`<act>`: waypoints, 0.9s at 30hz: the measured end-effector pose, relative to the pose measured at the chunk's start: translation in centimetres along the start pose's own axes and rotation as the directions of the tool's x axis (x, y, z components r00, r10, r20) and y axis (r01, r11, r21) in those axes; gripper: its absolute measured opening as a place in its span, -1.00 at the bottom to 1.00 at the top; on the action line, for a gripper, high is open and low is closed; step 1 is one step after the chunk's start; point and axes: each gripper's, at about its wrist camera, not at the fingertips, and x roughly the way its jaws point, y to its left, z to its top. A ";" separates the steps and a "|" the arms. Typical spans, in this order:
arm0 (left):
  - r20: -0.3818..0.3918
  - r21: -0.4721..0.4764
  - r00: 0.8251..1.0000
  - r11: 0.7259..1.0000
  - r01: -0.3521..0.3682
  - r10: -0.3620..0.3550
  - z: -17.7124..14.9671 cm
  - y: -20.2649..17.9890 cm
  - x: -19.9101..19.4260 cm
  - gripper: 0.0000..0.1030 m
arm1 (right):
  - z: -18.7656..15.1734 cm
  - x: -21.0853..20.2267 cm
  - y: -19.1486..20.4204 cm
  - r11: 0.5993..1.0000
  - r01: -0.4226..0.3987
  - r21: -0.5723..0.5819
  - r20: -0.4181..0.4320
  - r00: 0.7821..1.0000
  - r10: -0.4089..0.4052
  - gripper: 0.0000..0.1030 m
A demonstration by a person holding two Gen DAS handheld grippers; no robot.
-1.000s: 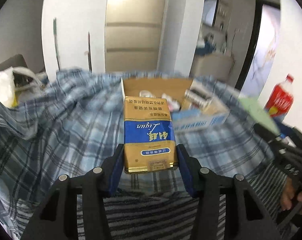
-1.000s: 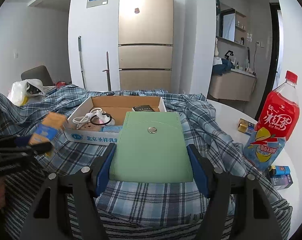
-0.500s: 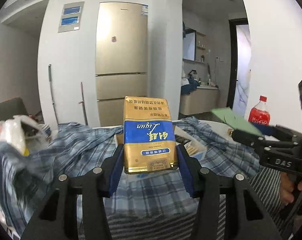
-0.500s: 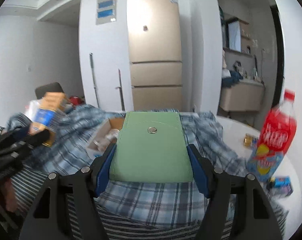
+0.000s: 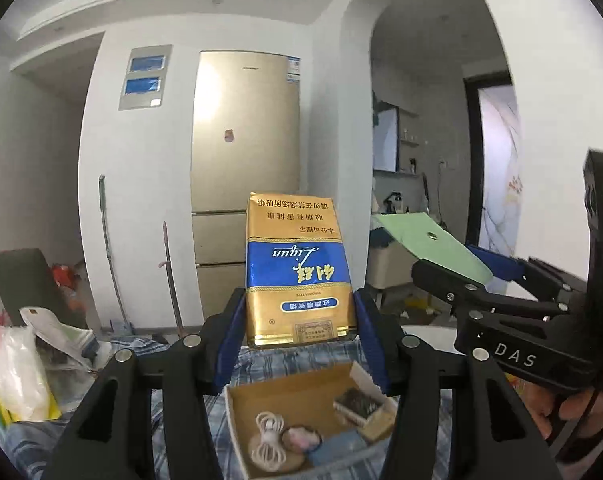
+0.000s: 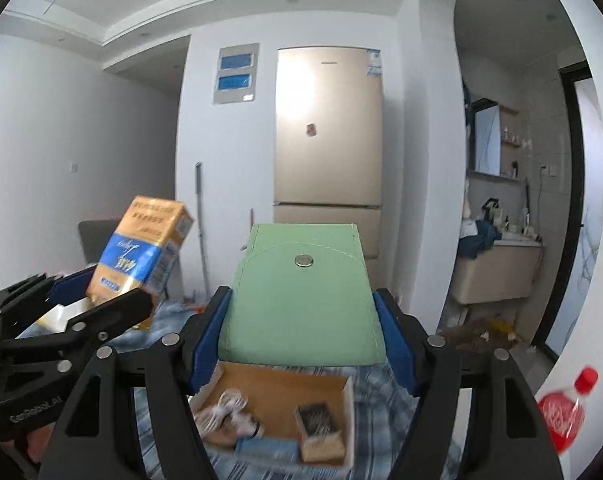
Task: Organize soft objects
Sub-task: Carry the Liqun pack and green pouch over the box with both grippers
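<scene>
Green pouch (image 6: 305, 300) and gold-blue pack (image 5: 297, 276) — both carried above the cardboard box (image 6: 277, 396).
Right tool (image 6: 301, 344) grips the pouch, left tool (image 5: 297, 344) the pack — next, probably lower each into the box.

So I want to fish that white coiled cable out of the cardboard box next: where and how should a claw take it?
Grip the white coiled cable across its bundled middle, coming straight down from above. It lies flat on the floor of the cardboard box near the left wall, with other small items beside it, so a side approach looks blocked. Both claws are full now, so one would need emptying first.
</scene>
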 end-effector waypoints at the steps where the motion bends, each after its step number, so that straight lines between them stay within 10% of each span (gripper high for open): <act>1: -0.006 -0.013 1.000 1.000 -0.009 0.009 -0.1 0.3 0.9 0.07 | 0.1 0.8 -0.3 1.000 0.014 0.007 0.005 1.000 -0.014 0.34; 17: -0.183 -0.050 0.983 0.998 -0.025 0.016 -9.0 3.6 10.3 0.07 | -7.8 10.1 -1.8 0.997 0.035 0.066 -0.160 0.987 -0.024 0.34; 27: -0.411 -0.065 0.912 0.998 -0.022 -0.006 -13.6 3.6 14.7 0.07 | -11.7 12.8 -2.1 0.997 0.008 0.082 -0.295 0.955 0.016 0.34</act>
